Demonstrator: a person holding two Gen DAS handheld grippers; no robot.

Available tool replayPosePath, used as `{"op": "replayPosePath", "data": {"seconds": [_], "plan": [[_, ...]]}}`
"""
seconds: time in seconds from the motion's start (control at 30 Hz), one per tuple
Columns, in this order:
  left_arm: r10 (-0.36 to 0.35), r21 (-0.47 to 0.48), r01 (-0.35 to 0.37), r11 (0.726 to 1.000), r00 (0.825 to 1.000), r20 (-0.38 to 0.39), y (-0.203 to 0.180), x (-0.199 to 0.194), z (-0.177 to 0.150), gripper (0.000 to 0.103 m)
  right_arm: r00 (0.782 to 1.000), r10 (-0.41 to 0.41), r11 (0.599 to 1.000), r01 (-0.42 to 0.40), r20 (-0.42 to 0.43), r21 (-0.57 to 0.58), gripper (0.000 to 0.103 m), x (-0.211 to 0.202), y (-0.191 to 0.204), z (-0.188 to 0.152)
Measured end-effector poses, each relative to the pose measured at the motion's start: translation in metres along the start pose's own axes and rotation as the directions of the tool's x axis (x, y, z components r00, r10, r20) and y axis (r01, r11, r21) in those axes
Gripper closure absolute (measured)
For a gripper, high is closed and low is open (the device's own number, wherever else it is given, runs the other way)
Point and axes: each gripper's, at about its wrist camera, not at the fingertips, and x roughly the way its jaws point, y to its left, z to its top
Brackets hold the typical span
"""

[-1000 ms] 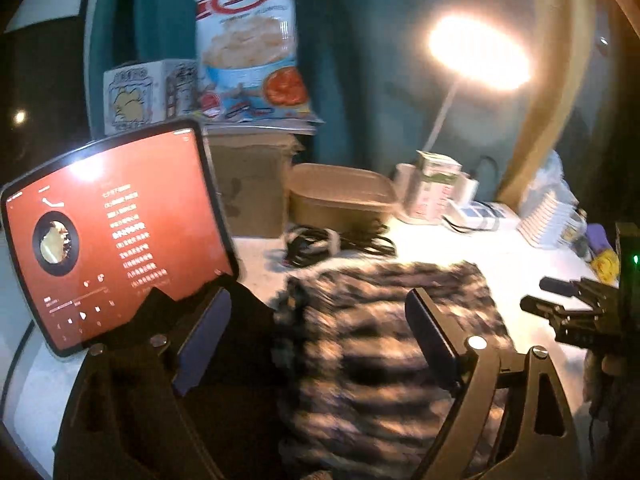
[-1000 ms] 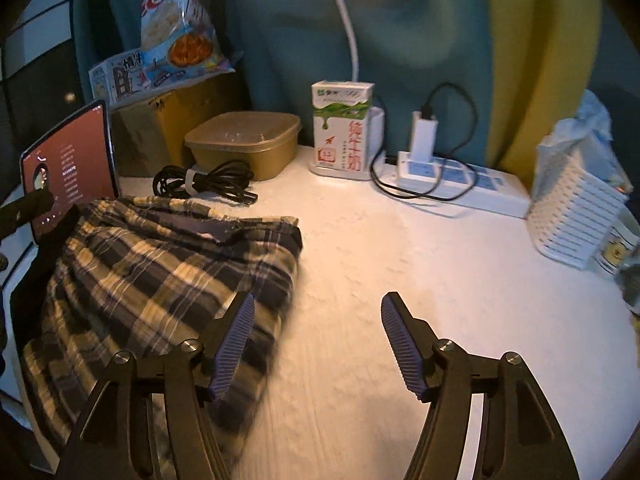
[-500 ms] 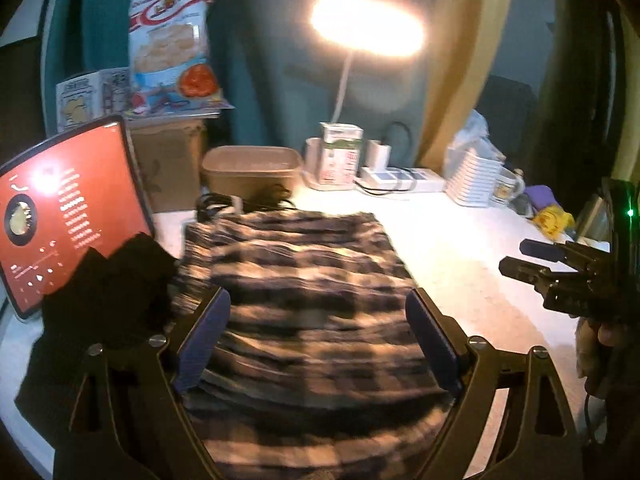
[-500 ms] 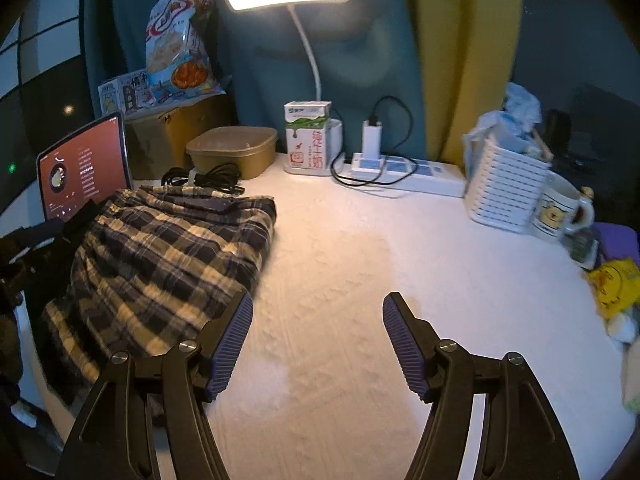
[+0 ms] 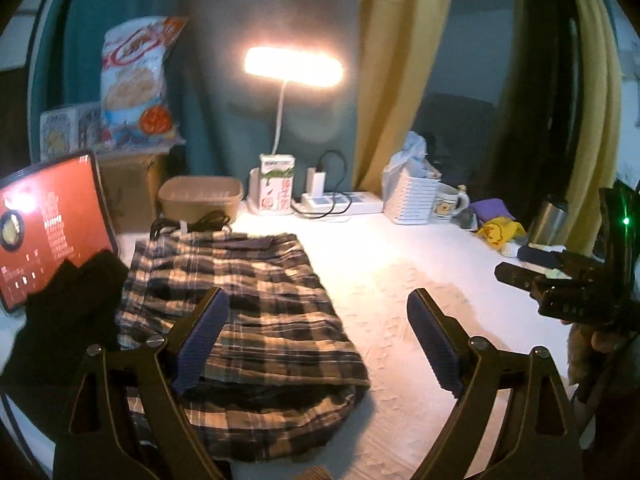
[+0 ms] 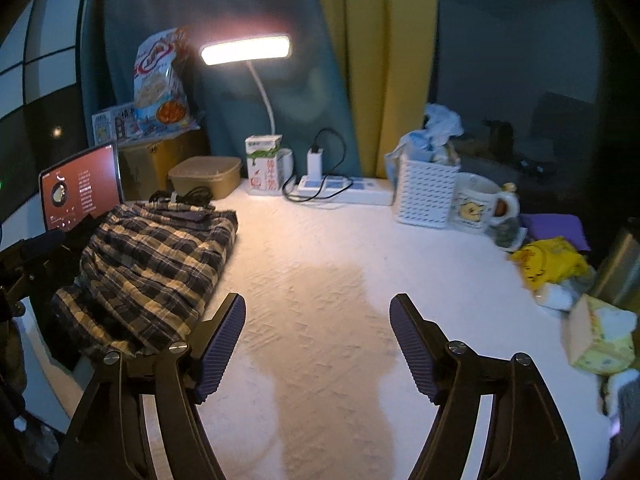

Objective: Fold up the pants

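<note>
The plaid pants [image 5: 248, 312] lie folded in a stack on the left of the white table [image 5: 400, 280]; they also show in the right wrist view [image 6: 152, 268]. My left gripper [image 5: 316, 340] is open and empty, held above the pants' right edge. My right gripper [image 6: 318, 344] is open and empty over bare table, to the right of the pants. The right gripper also shows at the right edge of the left wrist view [image 5: 560, 284].
A tablet [image 5: 48, 224] and a dark cloth [image 5: 68, 312] sit left of the pants. At the back stand a lamp [image 5: 294, 68], milk carton [image 5: 276, 190], brown box [image 5: 200, 196], power strip [image 5: 340, 202], white basket [image 6: 428, 192] and mug [image 6: 480, 208]. Clutter lies at right.
Both grippers have pulled back and risen away from the pants, so more of the table shows. The pants lie still.
</note>
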Motion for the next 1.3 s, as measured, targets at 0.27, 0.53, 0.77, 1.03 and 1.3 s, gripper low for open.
{"op": "replayPosePath", "data": {"seconds": [0.27, 0.53, 0.77, 1.03, 1.3], "plan": [[0.019, 0.017, -0.021, 1.000, 0.996, 0.088, -0.020, -0.039, 0.010, 0.007, 0.995, -0.053, 0.999, 0.052, 0.090, 0.011, 0.019, -0.058, -0.011, -0.003], [0.052, -0.013, -0.051, 0.999, 0.992, 0.116, -0.031, -0.061, 0.013, 0.006, 0.980, -0.077, 0.997, 0.072, 0.183, 0.031, 0.014, -0.103, -0.013, -0.003], [0.082, 0.002, -0.083, 0.997, 0.985, 0.155, -0.038, -0.072, 0.010, 0.006, 0.978, -0.071, 0.997, 0.069, 0.196, 0.018, 0.013, -0.112, -0.007, -0.005], [0.097, 0.019, -0.101, 0.995, 0.985, 0.144, -0.039, -0.071, 0.006, 0.006, 0.981, -0.069, 0.998, 0.067, 0.183, 0.014, 0.013, -0.109, -0.002, -0.007], [0.113, -0.014, -0.112, 0.994, 0.985, 0.130, -0.031, -0.068, 0.001, 0.006, 0.984, -0.065, 0.998, 0.065, 0.164, 0.006, 0.013, -0.102, 0.004, -0.008]]}}
